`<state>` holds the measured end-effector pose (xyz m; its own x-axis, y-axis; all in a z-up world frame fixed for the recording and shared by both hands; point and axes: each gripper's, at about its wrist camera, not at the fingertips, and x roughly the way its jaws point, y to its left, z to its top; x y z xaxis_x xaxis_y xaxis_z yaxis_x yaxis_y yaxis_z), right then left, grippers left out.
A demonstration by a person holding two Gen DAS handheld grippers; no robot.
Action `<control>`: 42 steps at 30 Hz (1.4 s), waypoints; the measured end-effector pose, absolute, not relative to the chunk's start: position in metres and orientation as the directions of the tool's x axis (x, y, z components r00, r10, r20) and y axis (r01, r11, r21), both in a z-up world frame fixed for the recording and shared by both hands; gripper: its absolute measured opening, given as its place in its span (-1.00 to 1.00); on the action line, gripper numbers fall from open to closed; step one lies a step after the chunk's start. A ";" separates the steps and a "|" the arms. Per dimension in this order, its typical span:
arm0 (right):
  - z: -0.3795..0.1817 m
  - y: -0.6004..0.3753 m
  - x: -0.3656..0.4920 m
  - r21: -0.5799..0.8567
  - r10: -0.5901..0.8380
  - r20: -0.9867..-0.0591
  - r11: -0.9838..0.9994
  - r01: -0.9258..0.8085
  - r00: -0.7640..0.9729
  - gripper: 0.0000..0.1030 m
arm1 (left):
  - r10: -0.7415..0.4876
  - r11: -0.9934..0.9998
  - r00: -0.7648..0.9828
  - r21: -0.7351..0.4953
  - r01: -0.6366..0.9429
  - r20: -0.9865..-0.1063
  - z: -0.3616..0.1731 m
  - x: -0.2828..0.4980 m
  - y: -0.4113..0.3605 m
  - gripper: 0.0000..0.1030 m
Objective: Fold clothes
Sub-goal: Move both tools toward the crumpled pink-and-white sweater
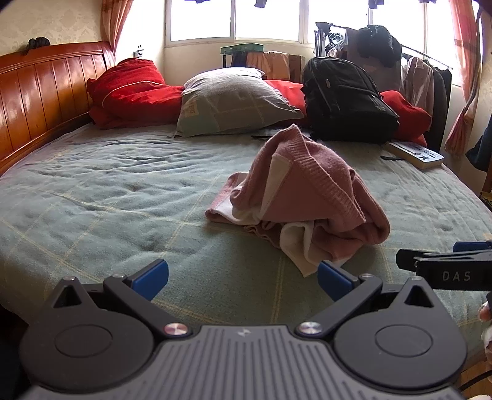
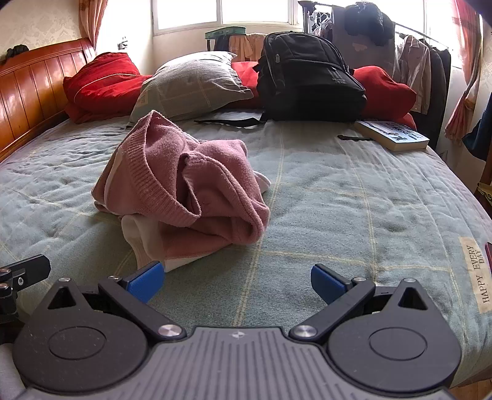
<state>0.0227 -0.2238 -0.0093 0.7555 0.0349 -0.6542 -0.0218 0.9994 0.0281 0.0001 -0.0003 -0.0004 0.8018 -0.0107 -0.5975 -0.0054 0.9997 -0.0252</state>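
Evidently, the left gripper [image 1: 243, 278] and right gripper [image 2: 236, 283] are held wide and empty just short of the crumpled pink sweater [image 1: 307, 190], readied for a first grasp.

- I face a bed [image 1: 92, 190] under a grey-green checked cover, its wooden headboard [image 1: 40, 92] at my left.
- Red bedding [image 1: 129, 92], a grey pillow [image 1: 233, 101] and a black backpack [image 1: 344, 95] lie along the far side.
- Bright windows [image 1: 264, 18] glare beyond, orange curtains [image 1: 464, 92] hanging at their sides.
- A clothes rack [image 1: 424, 74] stands on the right.
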 end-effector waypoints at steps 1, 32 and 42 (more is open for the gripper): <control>-0.009 -0.224 0.023 0.026 0.033 -0.653 0.999 -0.021 0.757 1.00 | -0.013 1.000 0.801 -0.027 -0.004 -0.598 -0.001 0.000 -0.001 0.99; -0.011 -0.226 0.025 0.035 0.034 -0.656 0.999 -0.014 0.754 1.00 | -0.025 1.000 0.797 -0.023 0.013 -0.603 -0.003 0.003 -0.004 0.99; -0.014 -0.225 0.028 0.037 0.039 -0.665 0.999 -0.020 0.746 1.00 | -0.022 1.000 0.799 -0.019 0.013 -0.601 -0.001 0.004 -0.004 0.99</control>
